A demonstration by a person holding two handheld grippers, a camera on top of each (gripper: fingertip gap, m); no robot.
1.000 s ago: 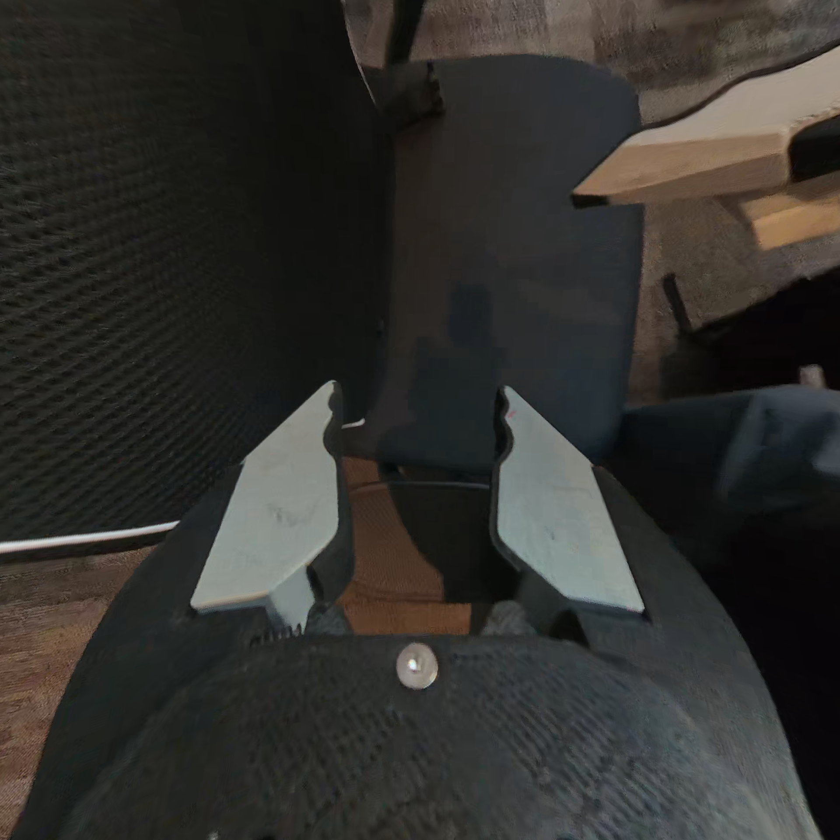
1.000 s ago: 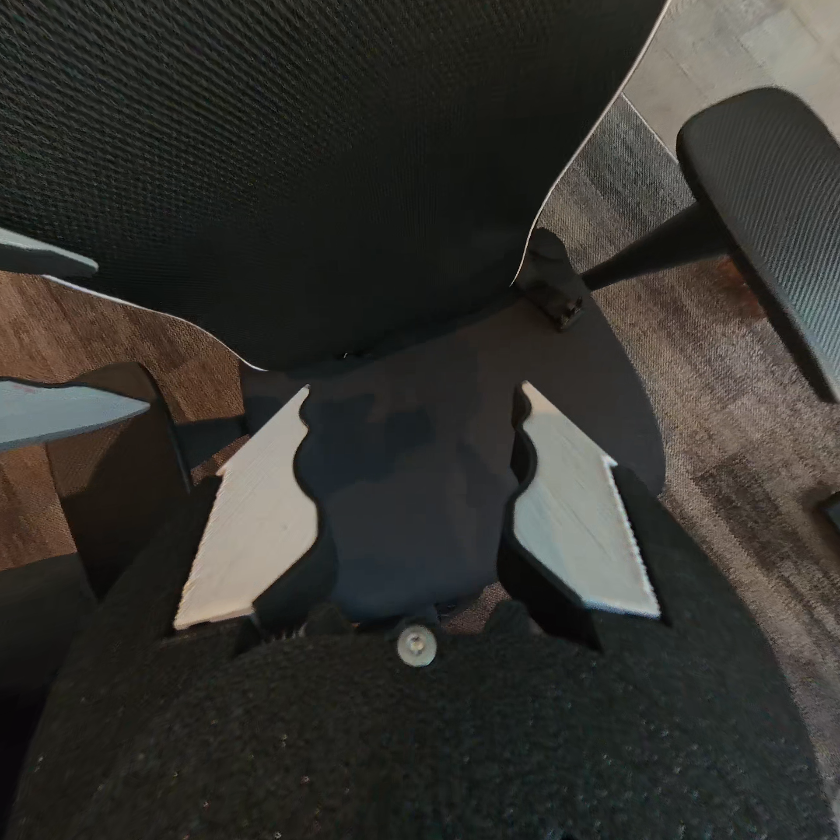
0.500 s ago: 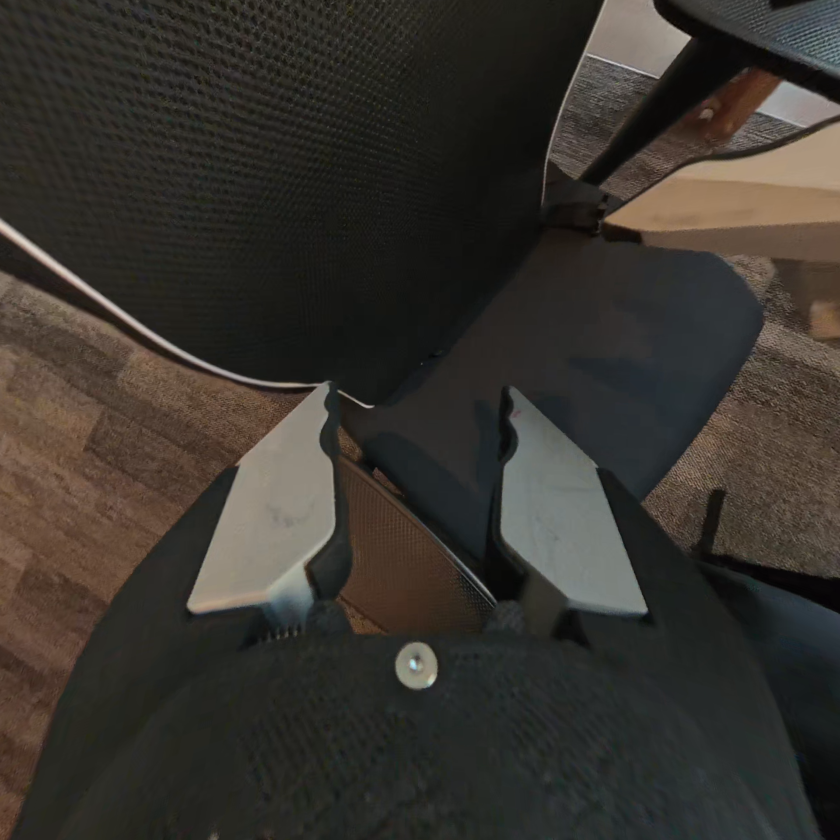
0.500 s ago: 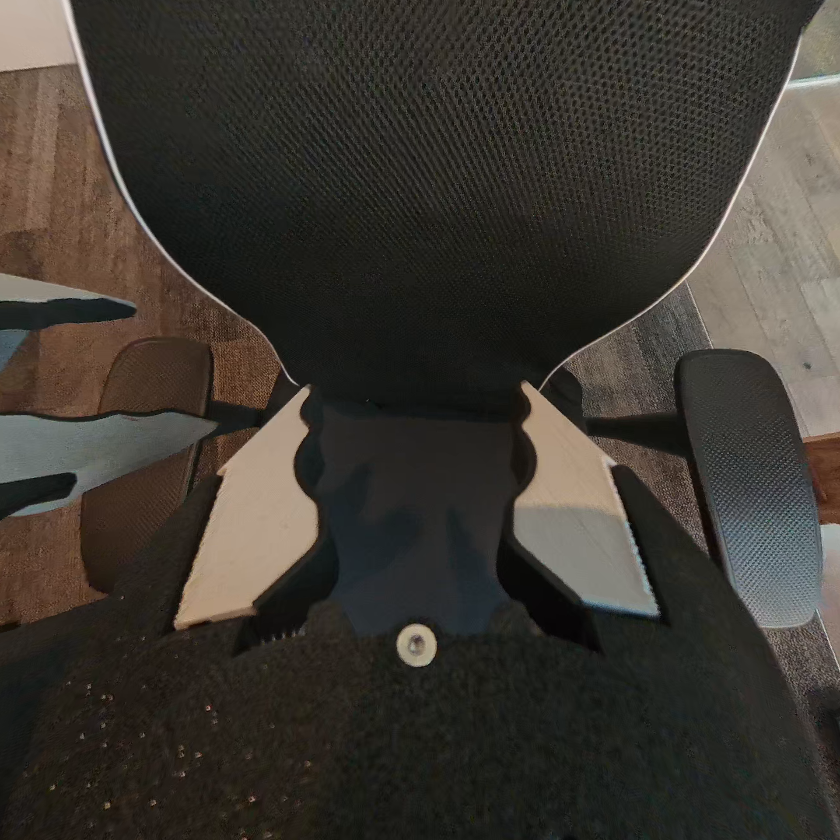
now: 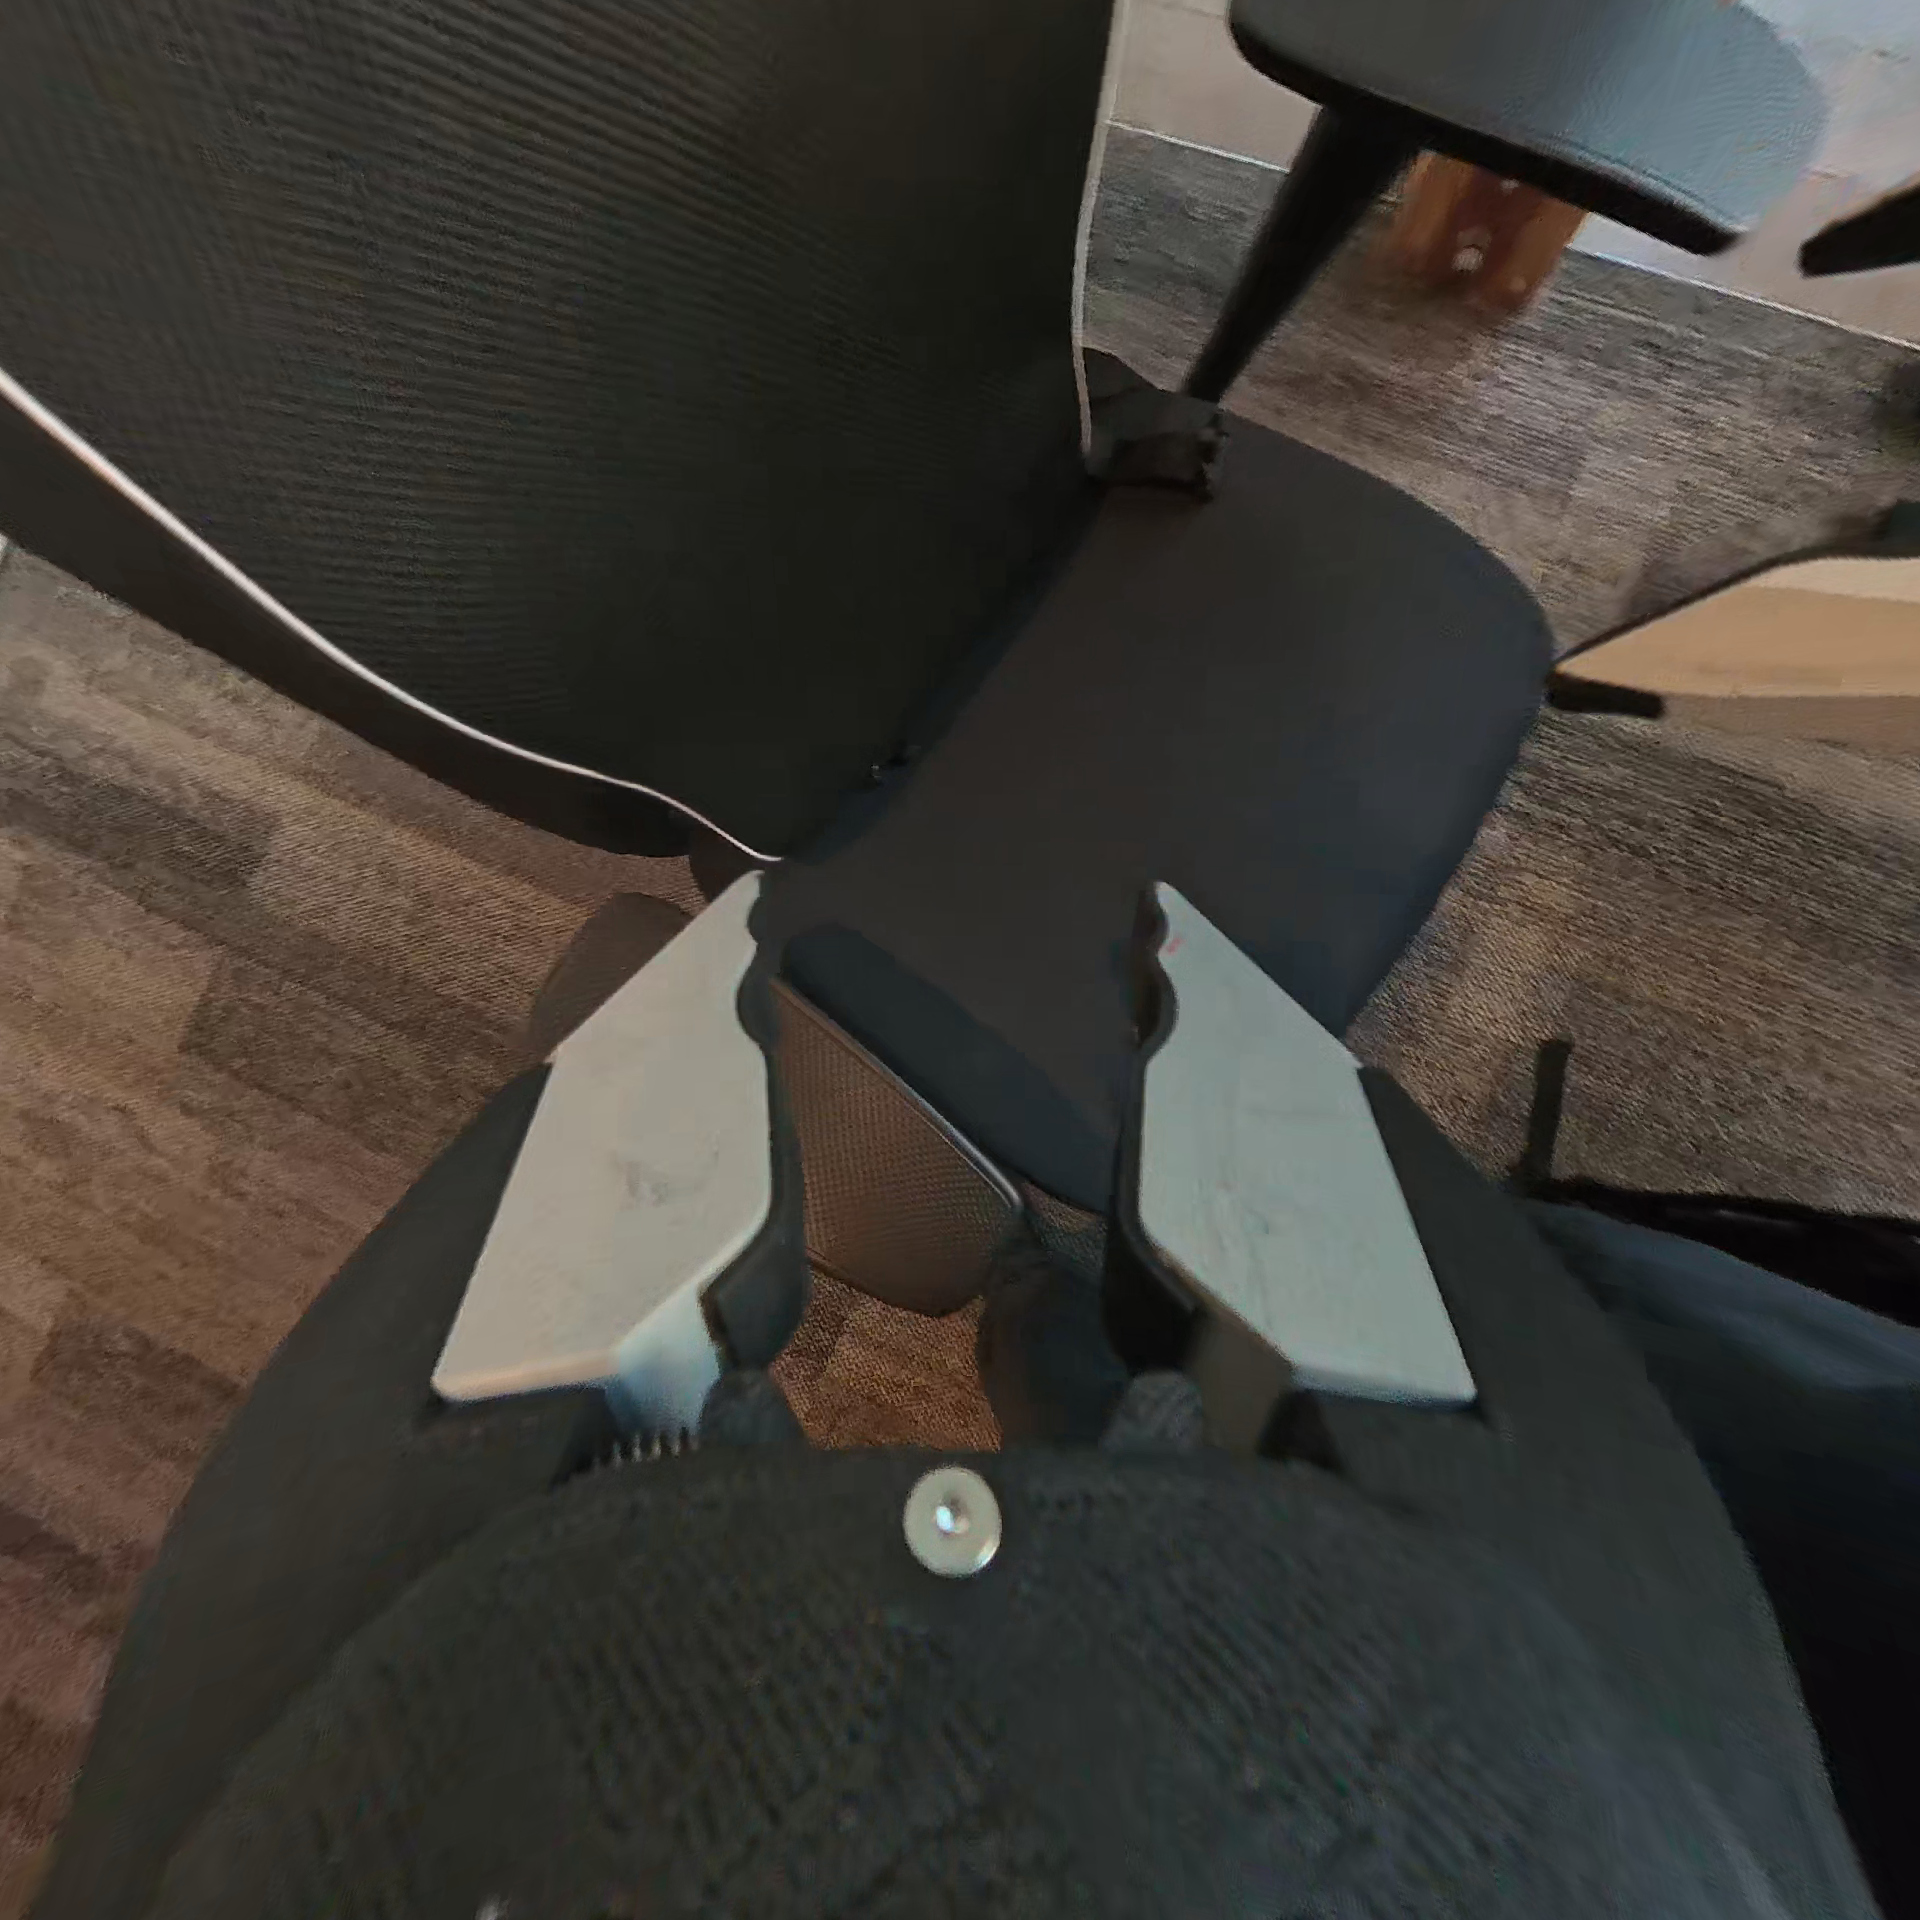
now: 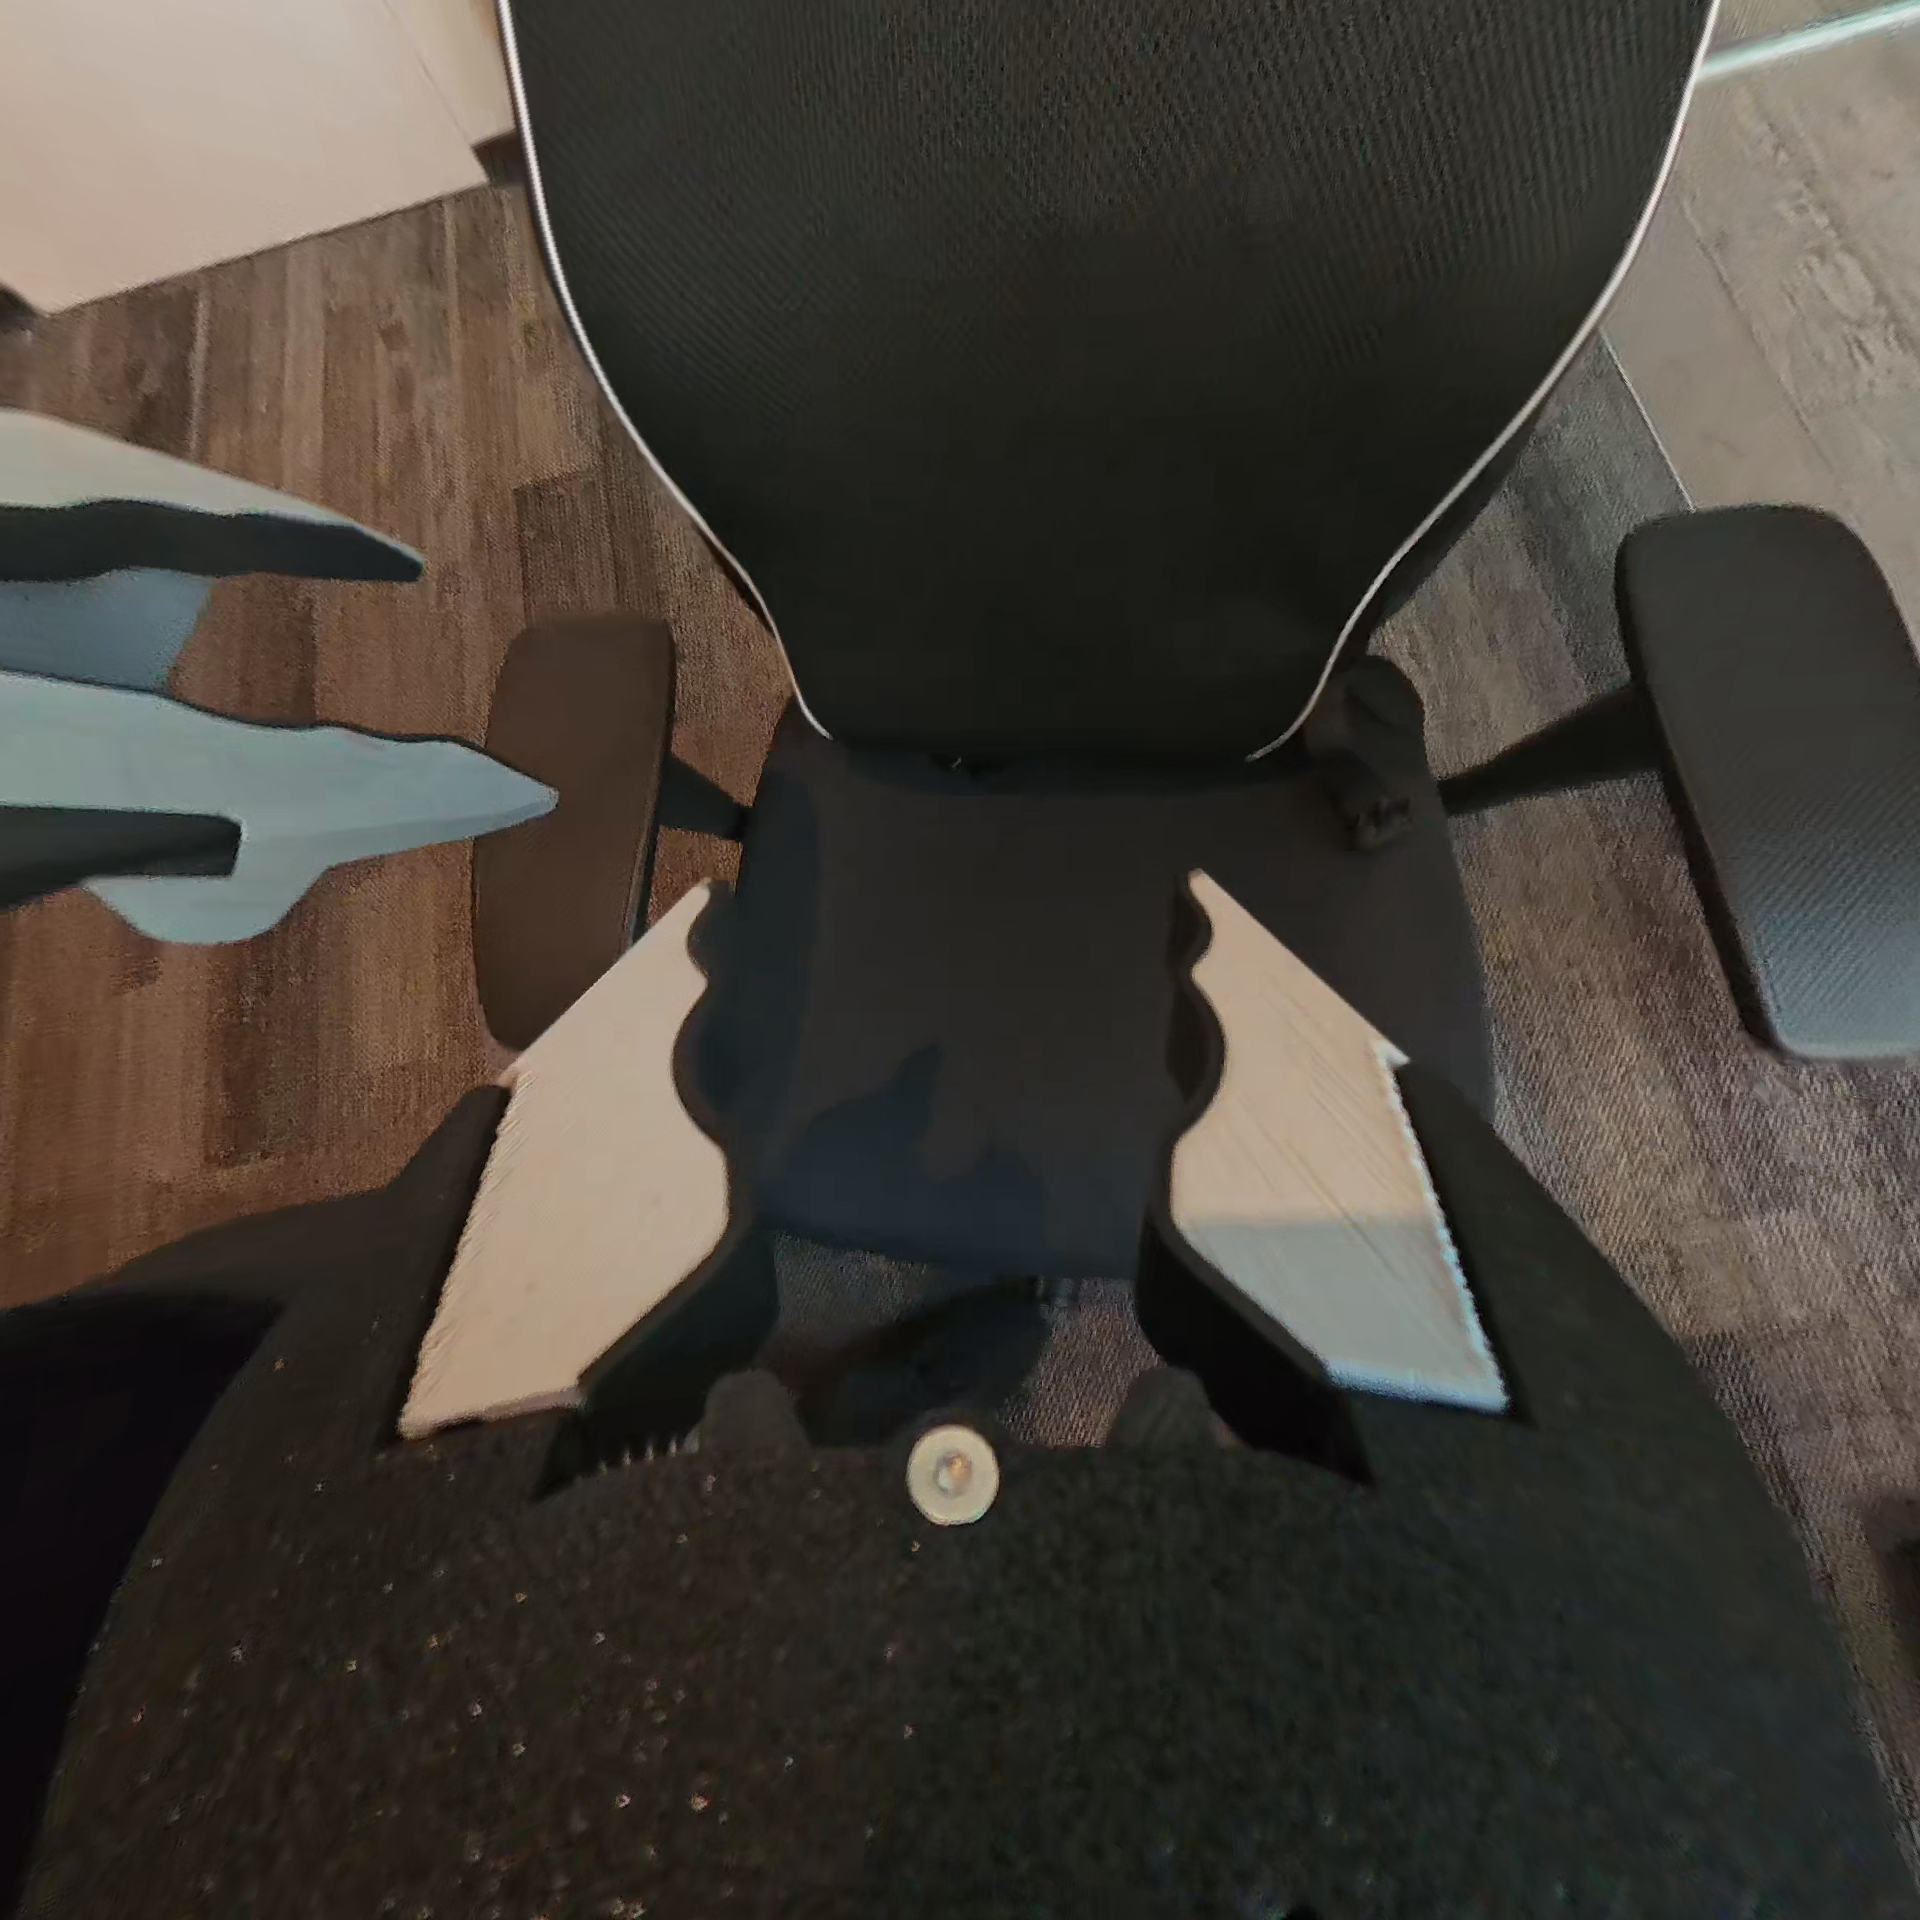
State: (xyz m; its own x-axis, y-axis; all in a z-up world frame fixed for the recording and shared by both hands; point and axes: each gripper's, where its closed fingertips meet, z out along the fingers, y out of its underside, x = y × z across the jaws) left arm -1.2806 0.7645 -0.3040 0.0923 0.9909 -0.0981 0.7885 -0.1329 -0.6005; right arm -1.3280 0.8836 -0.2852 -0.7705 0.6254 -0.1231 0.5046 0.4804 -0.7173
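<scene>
Grey and brown carpet (image 6: 312, 1039) lies under a black office chair (image 6: 1091, 987), and you hold both grippers above it. Your right gripper (image 6: 951, 894) hangs over the chair's seat, fingers spread and empty. Your left gripper (image 5: 951, 894) is released too, gripping nothing, poised above the chair's near armrest (image 5: 894, 1164), at the seat's edge. Beyond the seat rises the mesh backrest (image 6: 1091, 364); the far armrest (image 6: 1787, 769) sticks out on the chair's other side. Past the backrest sits a pale board (image 6: 208, 135).
</scene>
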